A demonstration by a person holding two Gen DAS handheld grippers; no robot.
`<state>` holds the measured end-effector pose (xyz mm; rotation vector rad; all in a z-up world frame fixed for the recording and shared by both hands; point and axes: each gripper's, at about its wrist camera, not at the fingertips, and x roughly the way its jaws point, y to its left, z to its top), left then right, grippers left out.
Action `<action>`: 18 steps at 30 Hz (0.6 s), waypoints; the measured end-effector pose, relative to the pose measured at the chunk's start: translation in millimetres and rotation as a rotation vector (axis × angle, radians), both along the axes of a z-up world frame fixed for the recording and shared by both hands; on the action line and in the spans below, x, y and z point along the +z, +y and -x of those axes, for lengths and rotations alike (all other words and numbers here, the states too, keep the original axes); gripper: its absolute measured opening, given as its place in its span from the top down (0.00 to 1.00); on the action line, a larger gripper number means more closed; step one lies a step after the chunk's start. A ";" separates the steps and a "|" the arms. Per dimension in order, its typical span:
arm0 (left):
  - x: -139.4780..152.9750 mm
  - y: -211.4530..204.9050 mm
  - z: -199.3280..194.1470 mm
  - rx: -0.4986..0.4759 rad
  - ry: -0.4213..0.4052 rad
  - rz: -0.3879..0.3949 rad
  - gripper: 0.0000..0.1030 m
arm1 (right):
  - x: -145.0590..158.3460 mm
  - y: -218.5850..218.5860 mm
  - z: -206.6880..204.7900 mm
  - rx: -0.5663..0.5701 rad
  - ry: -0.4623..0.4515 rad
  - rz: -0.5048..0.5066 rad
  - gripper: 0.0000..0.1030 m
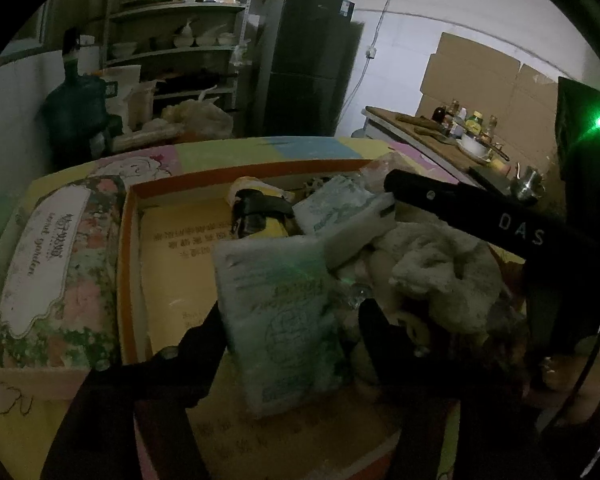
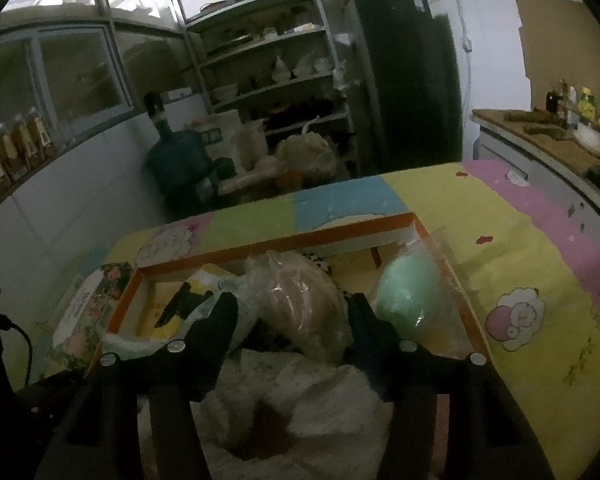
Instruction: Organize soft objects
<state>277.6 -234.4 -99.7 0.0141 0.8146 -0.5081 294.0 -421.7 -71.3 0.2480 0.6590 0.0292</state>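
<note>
Tissue pack (image 1: 284, 320): soft, pale green print; inside orange box (image 1: 124, 280), standing between the open jaws of left gripper (image 1: 292, 320), pads not pressing. Long axis runs away from camera, slightly tilted. Advice: lay flat against box floor. Right gripper (image 2: 292, 316): jaws open astride bagged beige item (image 2: 304, 308).

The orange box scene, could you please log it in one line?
left claw: open around tissue pack | right claw: open, over bagged item | orange box: filling
</note>
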 end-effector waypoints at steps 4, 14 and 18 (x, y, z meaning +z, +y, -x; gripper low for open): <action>5.0 3.1 5.3 -0.001 -0.014 0.009 0.30 | 6.8 0.1 9.4 -0.014 -0.029 0.012 0.41; 25.8 13.0 21.7 0.030 -0.082 -0.003 0.30 | 24.5 6.5 27.7 -0.024 -0.077 0.024 0.41; 32.4 20.3 30.1 0.045 -0.107 -0.004 0.30 | 32.1 13.3 35.7 -0.022 -0.093 0.034 0.41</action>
